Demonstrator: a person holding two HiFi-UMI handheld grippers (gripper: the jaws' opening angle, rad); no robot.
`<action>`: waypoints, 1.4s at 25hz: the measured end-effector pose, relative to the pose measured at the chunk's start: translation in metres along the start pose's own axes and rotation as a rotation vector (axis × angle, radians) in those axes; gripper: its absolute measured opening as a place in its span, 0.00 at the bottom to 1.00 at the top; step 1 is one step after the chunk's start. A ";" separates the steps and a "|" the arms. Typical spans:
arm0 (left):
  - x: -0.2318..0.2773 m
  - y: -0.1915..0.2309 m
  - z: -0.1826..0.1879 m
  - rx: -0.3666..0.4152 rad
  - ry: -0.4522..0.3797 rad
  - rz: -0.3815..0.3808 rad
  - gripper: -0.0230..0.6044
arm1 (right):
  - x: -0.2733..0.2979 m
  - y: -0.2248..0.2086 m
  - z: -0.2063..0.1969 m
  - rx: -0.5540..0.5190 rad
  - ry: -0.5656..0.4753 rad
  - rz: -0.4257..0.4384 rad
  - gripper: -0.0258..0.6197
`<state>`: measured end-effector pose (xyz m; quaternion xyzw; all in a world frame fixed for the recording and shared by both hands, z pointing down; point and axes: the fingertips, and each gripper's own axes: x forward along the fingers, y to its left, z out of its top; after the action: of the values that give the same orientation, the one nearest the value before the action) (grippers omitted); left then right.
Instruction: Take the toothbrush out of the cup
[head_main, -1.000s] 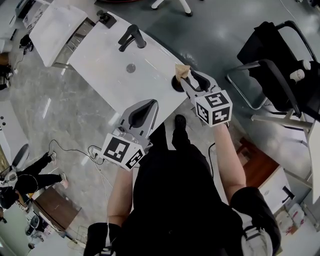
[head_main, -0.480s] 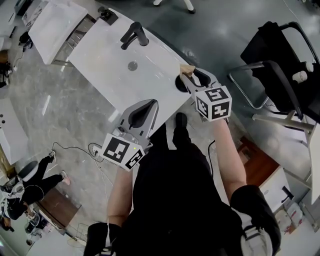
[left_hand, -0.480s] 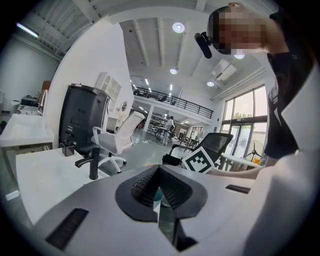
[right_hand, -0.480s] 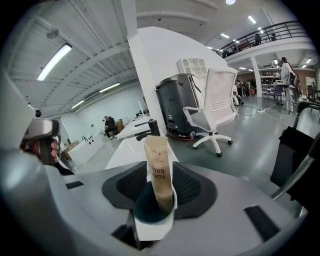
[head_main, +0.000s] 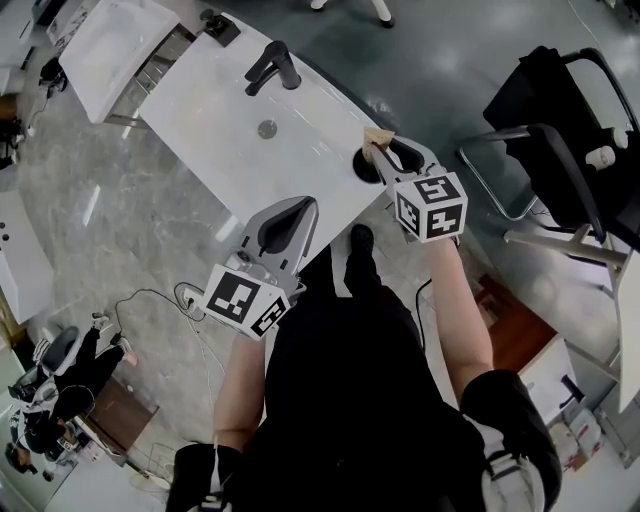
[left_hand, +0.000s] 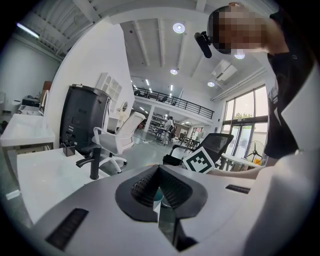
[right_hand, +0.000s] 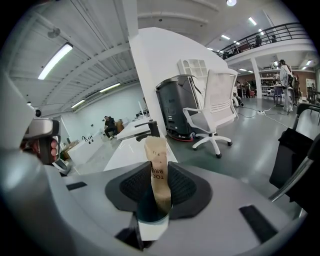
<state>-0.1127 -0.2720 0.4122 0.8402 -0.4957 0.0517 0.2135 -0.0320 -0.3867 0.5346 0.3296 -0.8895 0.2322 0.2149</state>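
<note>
A toothbrush in a tan paper sleeve (head_main: 378, 137) stands upright in a dark cup (head_main: 364, 166) at the near right corner of the white counter (head_main: 220, 110). My right gripper (head_main: 381, 150) reaches over the cup. Its jaws have just been closing and now press on the sleeve (right_hand: 157, 162) from both sides, above the teal cup (right_hand: 149, 209). My left gripper (head_main: 303, 208) hovers at the counter's near edge, shut (left_hand: 159, 170) and holding nothing.
A black faucet (head_main: 272, 65) and a round drain (head_main: 267, 129) sit on the counter beyond the cup. Black office chairs (head_main: 560, 110) stand to the right on the grey floor. Another person (head_main: 60, 370) is at the lower left.
The right gripper's jaws have narrowed onto the toothbrush sleeve. The left gripper has stayed where it was.
</note>
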 end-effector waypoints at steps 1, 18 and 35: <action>-0.001 0.000 0.000 0.000 -0.001 0.002 0.06 | 0.000 0.000 0.000 -0.002 0.000 0.000 0.23; -0.018 -0.025 0.002 0.015 -0.047 0.055 0.06 | -0.025 0.009 0.015 -0.033 -0.058 0.055 0.17; -0.061 -0.054 -0.001 0.032 -0.106 0.148 0.06 | -0.081 0.031 0.067 -0.082 -0.259 0.119 0.16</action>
<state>-0.0976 -0.1998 0.3779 0.8062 -0.5662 0.0308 0.1689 -0.0126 -0.3640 0.4294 0.2944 -0.9366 0.1635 0.0973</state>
